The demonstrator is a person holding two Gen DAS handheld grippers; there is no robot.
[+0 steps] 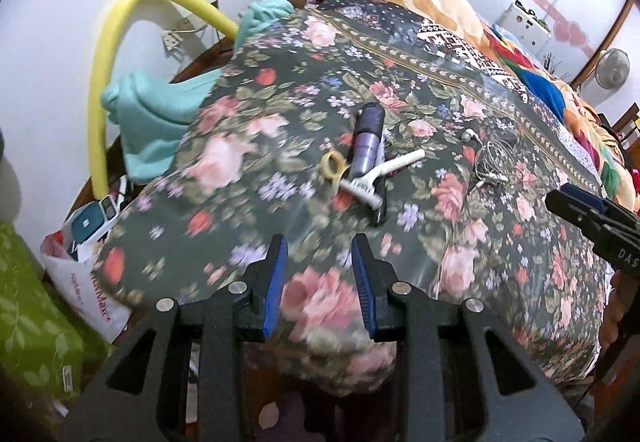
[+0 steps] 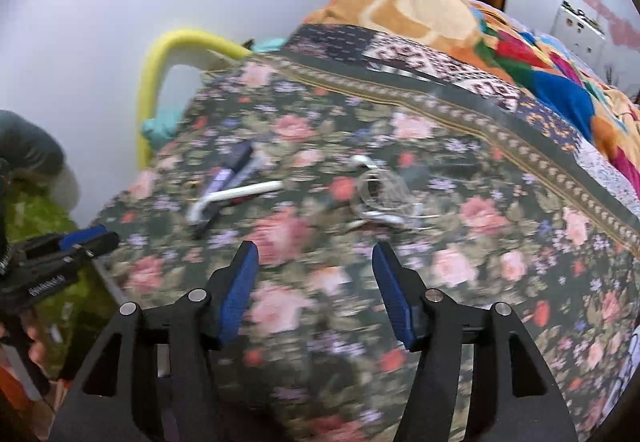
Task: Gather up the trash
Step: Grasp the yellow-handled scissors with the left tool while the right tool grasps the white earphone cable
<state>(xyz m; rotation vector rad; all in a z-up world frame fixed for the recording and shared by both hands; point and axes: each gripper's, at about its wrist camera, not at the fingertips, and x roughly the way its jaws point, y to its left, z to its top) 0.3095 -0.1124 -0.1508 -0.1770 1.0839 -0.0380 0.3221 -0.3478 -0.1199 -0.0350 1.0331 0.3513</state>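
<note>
Plastic litter, judged light and stiff—white razor (image 1: pixel 380 173), tape ring (image 1: pixel 333 163), purple tube (image 1: pixel 367 140)—is clustered mid-bedspread (image 1: pixel 280 82); handle grip advised; left gripper (image 1: pixel 320 262) and right gripper (image 2: pixel 316 270) held open, empty.

The floral bedspread (image 2: pixel 320 322) is smeared by motion blur at lower centre; the razor (image 2: pixel 236 196) is indistinct.

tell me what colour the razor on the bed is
White, or off-white: the razor shows best in the left wrist view, lying across a purple tube.
</note>
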